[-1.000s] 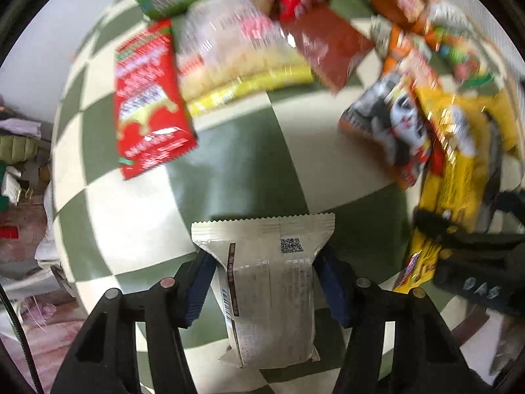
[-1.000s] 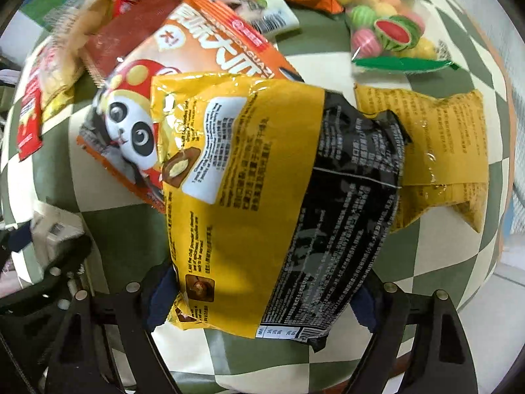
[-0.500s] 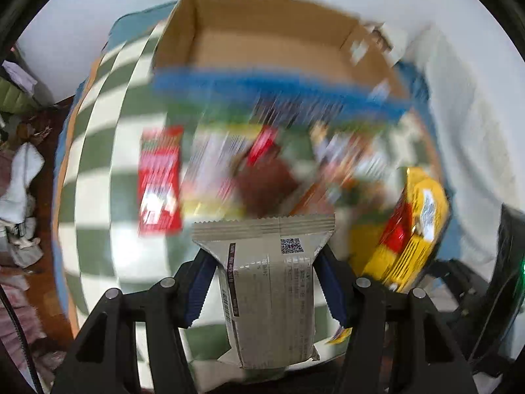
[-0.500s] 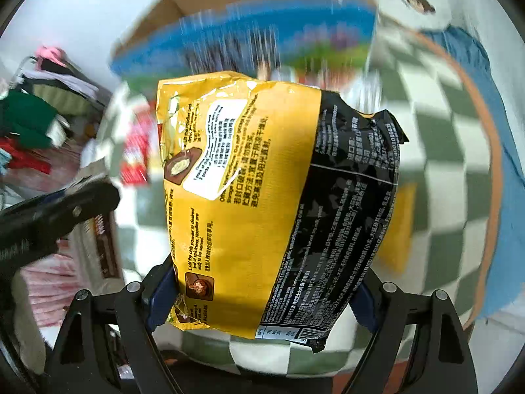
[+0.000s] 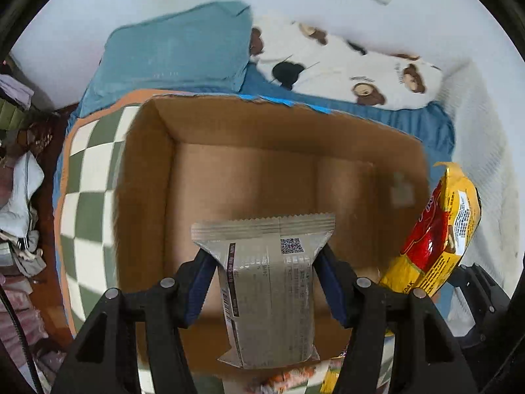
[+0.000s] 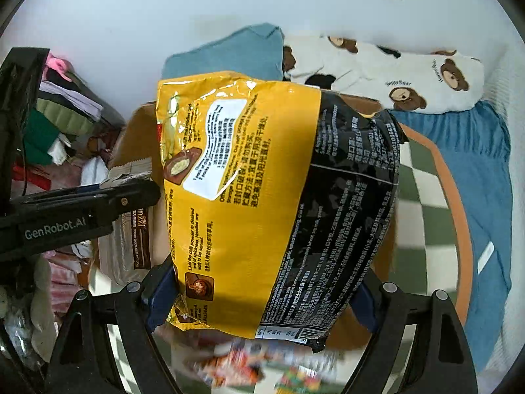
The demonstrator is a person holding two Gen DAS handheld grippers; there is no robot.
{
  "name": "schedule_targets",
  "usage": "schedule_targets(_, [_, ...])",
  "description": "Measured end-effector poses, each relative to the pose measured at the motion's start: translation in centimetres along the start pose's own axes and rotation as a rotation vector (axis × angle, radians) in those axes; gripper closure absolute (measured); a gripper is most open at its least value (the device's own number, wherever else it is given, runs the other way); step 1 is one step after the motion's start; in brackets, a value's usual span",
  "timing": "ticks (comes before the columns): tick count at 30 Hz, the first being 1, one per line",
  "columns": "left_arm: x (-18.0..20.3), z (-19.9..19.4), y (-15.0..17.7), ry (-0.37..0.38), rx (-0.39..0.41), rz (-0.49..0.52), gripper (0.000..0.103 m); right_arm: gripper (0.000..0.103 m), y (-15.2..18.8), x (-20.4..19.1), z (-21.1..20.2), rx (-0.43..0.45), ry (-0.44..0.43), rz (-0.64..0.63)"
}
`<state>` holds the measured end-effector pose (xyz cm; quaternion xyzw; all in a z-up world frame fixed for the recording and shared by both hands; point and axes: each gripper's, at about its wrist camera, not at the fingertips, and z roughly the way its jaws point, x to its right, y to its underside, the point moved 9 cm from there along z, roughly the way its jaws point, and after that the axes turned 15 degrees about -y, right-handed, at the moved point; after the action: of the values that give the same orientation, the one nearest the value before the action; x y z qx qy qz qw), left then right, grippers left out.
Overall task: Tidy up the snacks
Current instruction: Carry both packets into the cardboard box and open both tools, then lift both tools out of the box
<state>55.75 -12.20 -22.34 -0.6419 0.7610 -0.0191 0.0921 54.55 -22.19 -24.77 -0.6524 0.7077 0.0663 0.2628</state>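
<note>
My left gripper [image 5: 264,275] is shut on a beige snack packet [image 5: 267,295] and holds it over the open cardboard box [image 5: 147,177], whose brown floor is bare. My right gripper [image 6: 262,298] is shut on a large yellow-and-black noodle bag [image 6: 279,203], which hides most of the box [image 6: 137,138] in the right wrist view. That bag also shows in the left wrist view [image 5: 439,239], at the box's right side. The left gripper with its packet [image 6: 131,236] shows at the left of the right wrist view.
The box stands on a green-and-white checked cloth [image 5: 88,177] over a blue bedsheet [image 6: 472,170]. A teal pillow [image 5: 177,49] and a white bear-print pillow [image 5: 361,65] lie behind it. Blurred snacks [image 6: 249,364] lie below. Clothes [image 6: 59,111] are piled left.
Both grippers have lifted their snacks off the checked cloth and swung up and forward to the cardboard box. The loose snack pile has dropped out of view below.
</note>
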Motion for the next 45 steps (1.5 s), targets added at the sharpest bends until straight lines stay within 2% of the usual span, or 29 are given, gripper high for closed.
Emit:
schedule_targets(3, [-0.1,2.9,-1.8,0.005,-0.061,-0.015,0.045,0.014,-3.7,0.7,3.5,-0.053,0.023,0.015])
schedule_targets(5, [-0.4,4.4,-2.7,-0.003,-0.096,-0.027,0.045,0.014,-4.9,1.8,6.0,-0.097,0.031,0.016])
schedule_targets(9, [-0.5,5.4,-4.1,-0.005,-0.114,-0.03,0.045,0.01,-7.1,2.6,9.0,-0.176,0.024,0.034])
schedule_targets(11, [-0.3,5.4,-4.8,0.005,-0.105,-0.023,0.035,0.005,-7.8,3.1,9.7,-0.182,0.018,0.044])
schedule_targets(13, [-0.3,5.4,-5.1,0.01,-0.09,-0.018,0.018,0.003,-8.6,3.6,9.7,-0.172,0.054,0.029])
schedule_targets(15, [-0.3,5.6,-5.0,0.006,-0.081,-0.018,0.011,0.002,-9.1,3.5,9.3,-0.159,0.068,0.012])
schedule_targets(18, [-0.3,6.2,-4.4,0.004,-0.083,-0.02,0.01,0.002,-9.2,3.9,8.7,-0.137,0.075,0.014])
schedule_targets(26, [-0.7,5.3,-2.3,-0.043,-0.019,-0.022,0.01,0.002,-6.3,2.9,5.3,-0.084,0.123,0.011])
schedule_targets(38, [-2.7,-2.1,2.6,-0.063,0.164,-0.046,0.01,0.002,-0.1,0.3,-1.6,0.051,0.149,-0.009])
schedule_targets(45, [-3.2,-6.3,6.3,-0.073,0.267,-0.042,0.01,0.002,3.1,-2.4,-6.7,0.169,0.176,-0.051])
